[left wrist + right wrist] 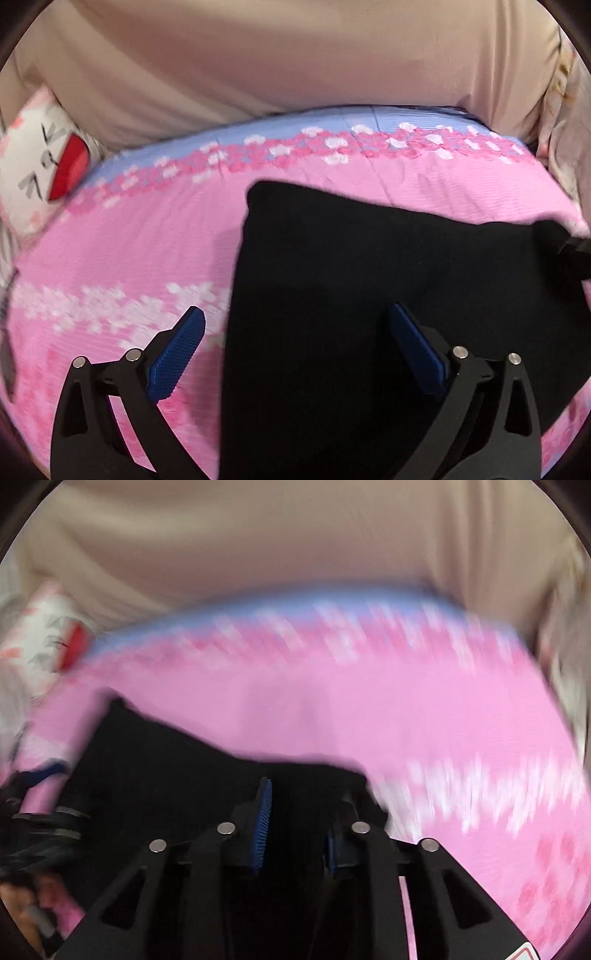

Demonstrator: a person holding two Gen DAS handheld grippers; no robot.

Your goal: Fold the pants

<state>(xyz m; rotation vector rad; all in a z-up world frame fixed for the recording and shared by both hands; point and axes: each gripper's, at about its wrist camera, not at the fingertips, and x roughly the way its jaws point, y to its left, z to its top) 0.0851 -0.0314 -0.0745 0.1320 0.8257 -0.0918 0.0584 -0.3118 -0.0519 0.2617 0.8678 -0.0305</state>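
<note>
Black pants lie folded on a pink flowered bed cover. My left gripper is open, its blue pads wide apart, straddling the pants' left edge just above the cloth. In the right wrist view, which is blurred by motion, my right gripper is shut on a bunch of the black pants, with cloth pinched between the blue pads. The right gripper also shows at the right edge of the left wrist view, holding the pants' far right corner.
A beige curtain or headboard cloth rises behind the bed. A white pillow with red and grey print lies at the far left. The cover's blue band marks the far edge of the bed.
</note>
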